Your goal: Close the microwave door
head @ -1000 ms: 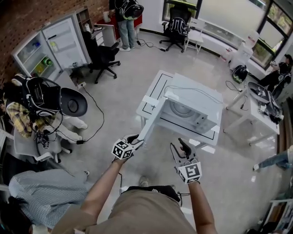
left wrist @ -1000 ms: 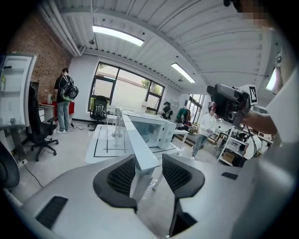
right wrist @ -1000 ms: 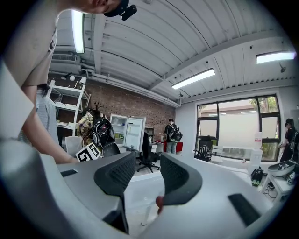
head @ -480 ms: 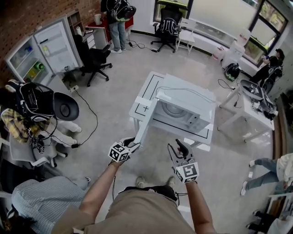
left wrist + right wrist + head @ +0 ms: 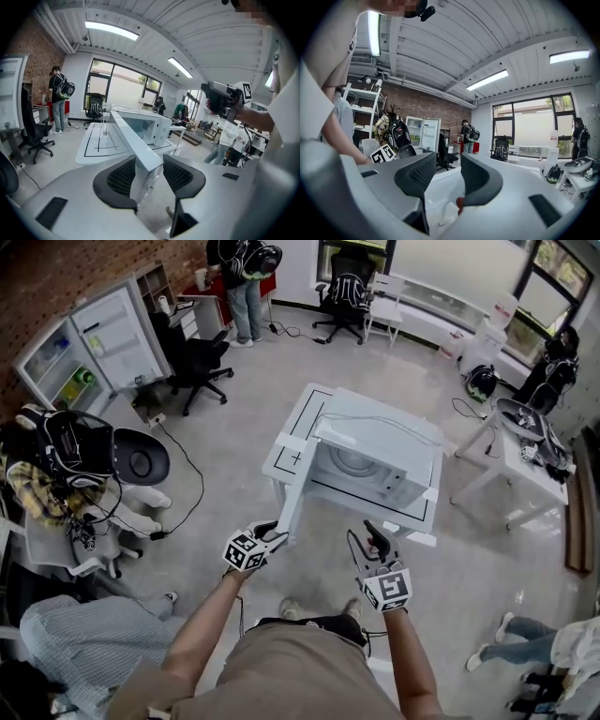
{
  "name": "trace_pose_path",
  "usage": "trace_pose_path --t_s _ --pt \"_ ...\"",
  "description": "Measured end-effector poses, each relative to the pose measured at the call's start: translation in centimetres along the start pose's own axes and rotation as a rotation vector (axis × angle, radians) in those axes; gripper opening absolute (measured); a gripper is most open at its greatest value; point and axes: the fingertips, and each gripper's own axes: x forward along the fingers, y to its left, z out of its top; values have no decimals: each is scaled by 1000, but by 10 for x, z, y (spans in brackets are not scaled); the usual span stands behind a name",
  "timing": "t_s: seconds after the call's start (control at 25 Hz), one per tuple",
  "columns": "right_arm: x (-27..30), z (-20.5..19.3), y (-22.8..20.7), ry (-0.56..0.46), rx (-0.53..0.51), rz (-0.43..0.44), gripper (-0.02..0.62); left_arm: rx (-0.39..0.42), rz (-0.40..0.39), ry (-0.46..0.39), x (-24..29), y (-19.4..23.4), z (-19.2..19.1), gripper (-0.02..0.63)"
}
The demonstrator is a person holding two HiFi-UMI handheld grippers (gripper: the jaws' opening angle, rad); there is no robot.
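Note:
A white microwave (image 5: 375, 460) stands on a white table (image 5: 292, 442) with black lines, and its door (image 5: 298, 486) swings out toward me. My left gripper (image 5: 275, 532) has the door's free edge (image 5: 136, 140) between its pads. Both pads look to be touching the door, and the jaws are opening slightly. The microwave body (image 5: 152, 125) shows beyond the door. My right gripper (image 5: 366, 538) hangs in the air in front of the microwave, a little to the right of the door, apart from it. In the right gripper view its jaws (image 5: 447, 176) stand open and empty.
An open fridge (image 5: 94, 343) and office chairs (image 5: 202, 357) stand at the back left, near a person with a backpack (image 5: 239, 282). A chair piled with bags (image 5: 70, 460) is at the left. A second white table (image 5: 516, 460) stands at the right. A cable (image 5: 192, 474) trails across the floor.
Both grippers have shifted slightly across the view. The left one stays on the door's edge and the right one stays open and empty.

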Motion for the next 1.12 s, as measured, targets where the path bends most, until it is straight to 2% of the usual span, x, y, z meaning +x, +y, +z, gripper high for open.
trace_pose_path --t_s 0.52,0.68,0.88,1.12 --pt "-38 3 -62 -6 -13 21 169 -64 65 58 32 -39 3 179" --pt "-50 8 -95 -39 -30 18 169 -68 99 41 51 -45 14 183" --pt "-79 -16 -114 -9 -1 26 169 -90 116 44 68 -64 7 187" --pt "-91 -23 -141 -17 20 24 169 -104 147 27 86 -74 20 189"
